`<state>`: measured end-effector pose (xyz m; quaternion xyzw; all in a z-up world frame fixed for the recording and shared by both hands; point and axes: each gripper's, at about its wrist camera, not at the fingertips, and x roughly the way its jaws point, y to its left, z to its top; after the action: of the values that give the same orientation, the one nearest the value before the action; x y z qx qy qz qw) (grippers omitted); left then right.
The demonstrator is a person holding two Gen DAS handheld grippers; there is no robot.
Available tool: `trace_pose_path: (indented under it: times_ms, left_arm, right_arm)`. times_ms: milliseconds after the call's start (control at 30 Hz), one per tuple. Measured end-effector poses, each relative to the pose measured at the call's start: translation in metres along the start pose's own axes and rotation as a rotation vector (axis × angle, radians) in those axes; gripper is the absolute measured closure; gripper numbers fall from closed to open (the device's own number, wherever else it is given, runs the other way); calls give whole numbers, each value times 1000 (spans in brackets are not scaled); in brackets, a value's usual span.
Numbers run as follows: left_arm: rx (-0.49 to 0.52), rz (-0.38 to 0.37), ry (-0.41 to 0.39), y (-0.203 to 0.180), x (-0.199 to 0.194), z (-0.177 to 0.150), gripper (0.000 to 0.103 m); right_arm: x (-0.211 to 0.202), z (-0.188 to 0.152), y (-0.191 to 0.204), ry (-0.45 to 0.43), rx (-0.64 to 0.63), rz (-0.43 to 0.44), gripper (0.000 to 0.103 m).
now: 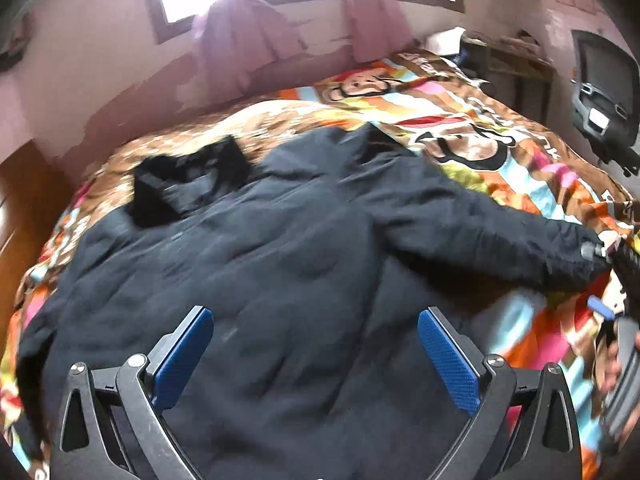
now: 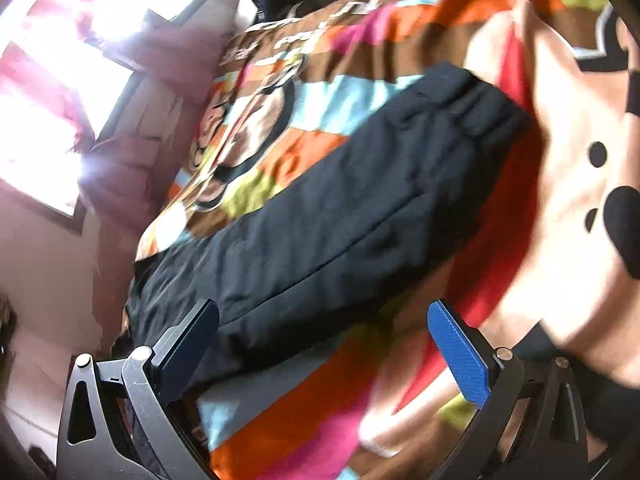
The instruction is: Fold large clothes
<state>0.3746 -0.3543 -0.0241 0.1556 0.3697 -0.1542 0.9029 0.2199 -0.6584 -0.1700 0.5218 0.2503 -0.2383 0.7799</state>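
The large dark navy padded jacket (image 1: 256, 248) lies spread flat on the bright cartoon-print blanket (image 1: 472, 136) that covers the bed, seemingly back side up, laid out this way so its sleeves can be folded in over the body.

At the jacket's left edge, one sleeve (image 1: 32, 356) hangs down along the body toward the near corner, partly hidden by blur. Above the jacket's left shoulder, the black hood or collar piece (image 1: 180, 184) sits bunched on the blanket.

Over the jacket's lower hem hovers the left gripper (image 1: 316, 356), its blue-padded jaws spread wide and holding nothing; it looks placed there to come down on the body or hem when the fold begins.

To the jacket's right, the other sleeve (image 2: 360, 200) stretches straight out across the blanket, its ribbed cuff (image 2: 480, 100) at the far end. The right gripper (image 2: 324, 348) is aimed along that sleeve from near the shoulder end, jaws also wide apart and empty, with the sleeve fabric between and just ahead of them. In my judgement this sleeve is the next thing to be taken and laid across the jacket's back.

Behind the jacket, pink curtains (image 1: 240, 40) hang at a bright window.
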Motion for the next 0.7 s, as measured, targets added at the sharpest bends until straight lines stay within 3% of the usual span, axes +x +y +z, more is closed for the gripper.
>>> trace_pose_path:
  times_ms: [100,167,300,400,500,567,633,700]
  left_arm:
    - [-13,-6,10,-16,34,25,0]
    - [-16,-7,12,-19,51,31,0]
    - [-23,13,42,-15,80,34,0]
    - [-62,-18,129,-8,104,31,0]
    - [-138,-79,172,4,116,28,0]
    - [-144,-84,176,5,115,28,0]
    - [-121,-71,181,5,108,27,0]
    - [-101,-55,181,9,99,26,0]
  right_arm:
    - [9,12,-9,-3,-3,18,1]
    - [11,19,-14,-32,28,65,1]
    - [19,27,-32,-57,106,59,5]
    - [27,30,-35,-86,136,13,36]
    - [27,28,-41,-101,181,39,64]
    - [22,28,-41,-109,160,49,72]
    - [11,30,-28,-158,80,57,87]
    - [-3,29,-12,-216,-4,90,92]
